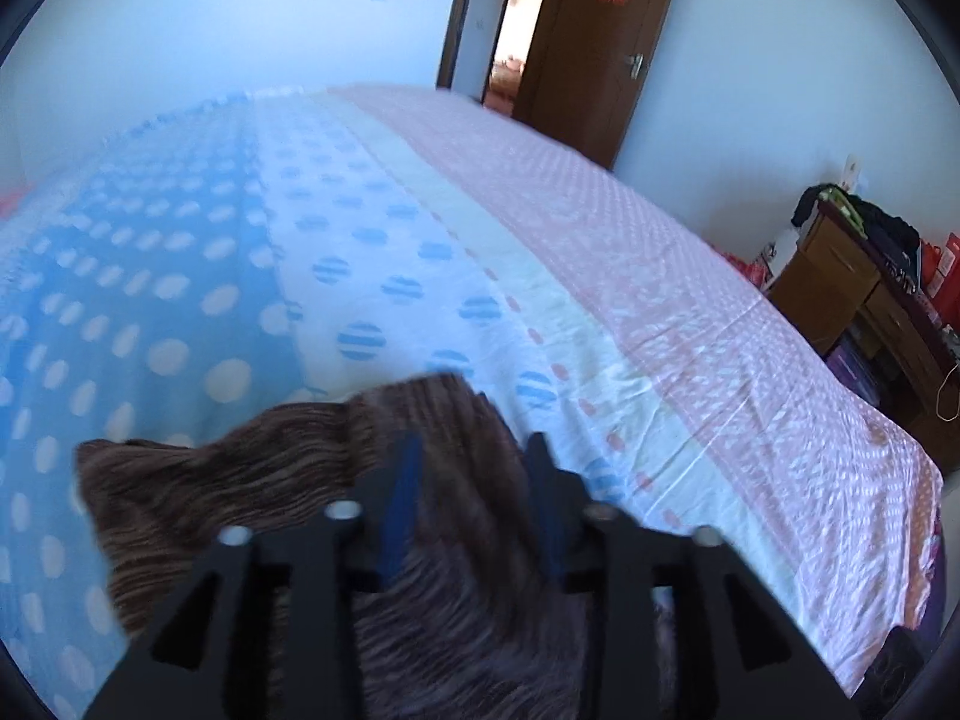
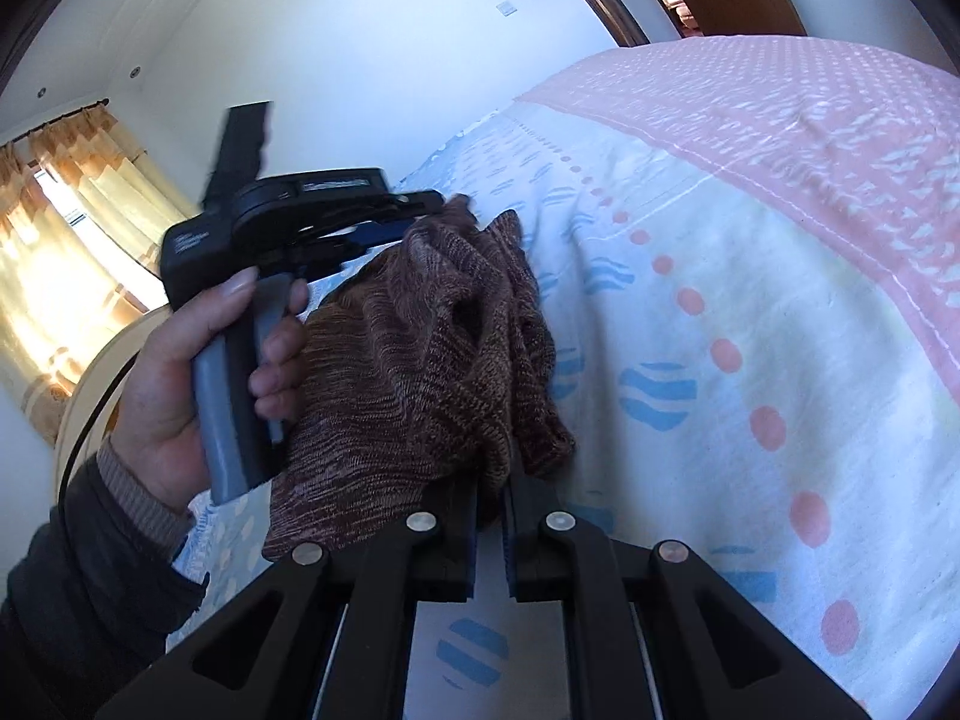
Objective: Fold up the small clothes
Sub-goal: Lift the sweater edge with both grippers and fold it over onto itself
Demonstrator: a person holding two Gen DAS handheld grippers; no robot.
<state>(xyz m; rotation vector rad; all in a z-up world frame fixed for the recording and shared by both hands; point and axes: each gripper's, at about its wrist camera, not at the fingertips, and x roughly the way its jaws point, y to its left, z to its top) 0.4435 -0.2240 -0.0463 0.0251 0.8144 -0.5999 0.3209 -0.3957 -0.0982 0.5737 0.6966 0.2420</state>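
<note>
A small brown knitted garment (image 1: 312, 480) lies bunched on the bed, also seen in the right wrist view (image 2: 420, 360). My left gripper (image 1: 474, 456) is open, its fingers standing apart over the garment's upper edge with knit between them. In the right wrist view the left gripper (image 2: 414, 213) reaches the garment's far edge, held by a hand (image 2: 198, 384). My right gripper (image 2: 492, 492) is shut on the garment's near fold, the fingers almost together with knit pinched between them.
The bed sheet (image 1: 540, 252) has blue dotted, white and pink bands. A wooden door (image 1: 594, 48) stands open beyond the bed. A wooden desk (image 1: 858, 294) with clothes and red bags stands right of the bed. Curtains (image 2: 66, 252) hang at the left.
</note>
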